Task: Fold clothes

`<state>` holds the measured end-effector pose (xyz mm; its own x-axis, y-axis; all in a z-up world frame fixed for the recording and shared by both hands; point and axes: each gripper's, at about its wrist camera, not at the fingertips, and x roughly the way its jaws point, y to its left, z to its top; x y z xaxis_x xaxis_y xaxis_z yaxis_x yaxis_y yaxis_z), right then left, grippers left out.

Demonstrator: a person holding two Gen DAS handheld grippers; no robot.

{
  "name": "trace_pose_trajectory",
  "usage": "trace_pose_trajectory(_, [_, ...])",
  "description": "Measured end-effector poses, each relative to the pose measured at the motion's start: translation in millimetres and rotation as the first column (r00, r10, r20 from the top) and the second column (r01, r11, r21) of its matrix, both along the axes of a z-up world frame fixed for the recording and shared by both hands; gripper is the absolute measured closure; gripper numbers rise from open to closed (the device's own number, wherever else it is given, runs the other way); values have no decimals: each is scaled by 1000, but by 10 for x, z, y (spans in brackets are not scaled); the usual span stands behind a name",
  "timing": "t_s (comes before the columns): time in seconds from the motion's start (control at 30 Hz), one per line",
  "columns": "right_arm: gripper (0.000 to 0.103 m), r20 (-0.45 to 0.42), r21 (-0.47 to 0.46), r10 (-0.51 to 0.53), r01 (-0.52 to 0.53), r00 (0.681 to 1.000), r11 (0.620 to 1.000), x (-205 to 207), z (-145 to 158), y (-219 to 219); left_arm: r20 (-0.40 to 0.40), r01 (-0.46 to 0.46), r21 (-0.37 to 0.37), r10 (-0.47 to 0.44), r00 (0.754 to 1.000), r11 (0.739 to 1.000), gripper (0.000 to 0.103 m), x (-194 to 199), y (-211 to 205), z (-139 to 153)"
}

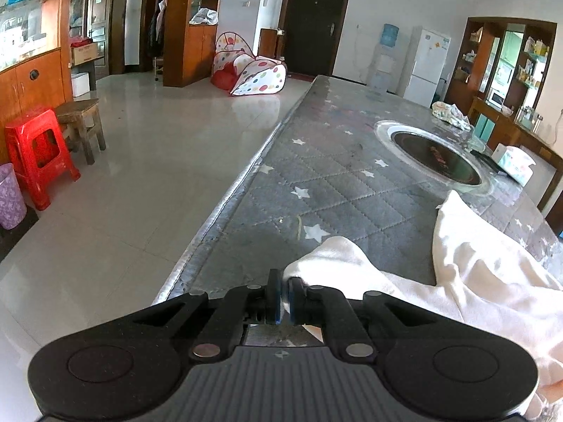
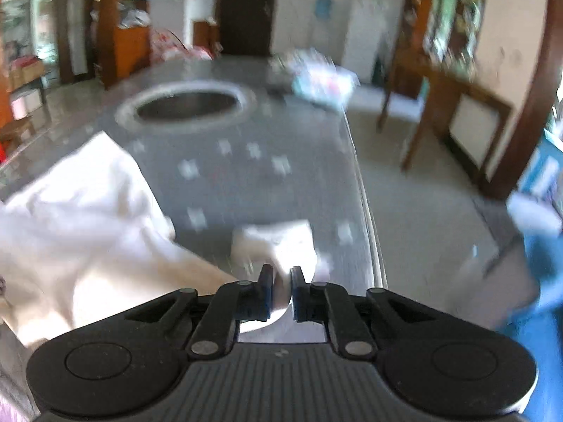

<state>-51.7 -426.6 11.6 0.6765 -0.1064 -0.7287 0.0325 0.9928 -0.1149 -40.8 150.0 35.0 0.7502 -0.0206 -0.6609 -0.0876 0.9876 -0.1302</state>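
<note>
**Presently: one white garment, held at two ends**

Item 1. My left claw: jaws drawn nearly together, pinching a cuff-like end of the white garment. The cloth runs from the pads off to the right and lies bunched on the desk.

Item 2. My right claw: jaws closed on another end of the same white garment, a pale fold caught between the pads. This view is smeared with blur, so the fine detail of the grip is unclear. The bulk of the cloth sits to the left of this claw.

Item 3. Desk: long, covered in grey quilted fabric with white stars under a clear sheet. A round dark inset is set in its middle, beyond the garment.

Item 4. Far end of desk: a tissue pack and a crumpled bag.

Item 5. Floor, left of desk: a red plastic stool beside a wooden stool; a spotted play tent farther back.
</note>
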Motion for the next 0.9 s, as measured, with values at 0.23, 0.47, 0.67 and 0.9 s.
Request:
trace_pose_trajectory(0.23, [82, 37, 27, -34, 33, 999, 999, -219, 157, -188, -4, 15, 44, -15, 1000, 999, 83, -21, 26, 89])
trace_pose_trajectory(0.47, [80, 88, 168, 64, -78, 994, 983, 97, 299, -63, -16, -19, -68, 18, 1000, 998, 51, 0, 180, 209])
trace_pose_trajectory(0.67, [74, 60, 181, 152, -161, 987, 970, 547, 119, 245, -93, -163, -235, 145, 985, 958, 51, 34, 527, 143])
trace_pose_trajectory(0.9, [69, 37, 187, 206, -209, 978, 960, 803, -44, 469, -120, -290, -282, 266, 957, 915, 49, -20, 768, 42])
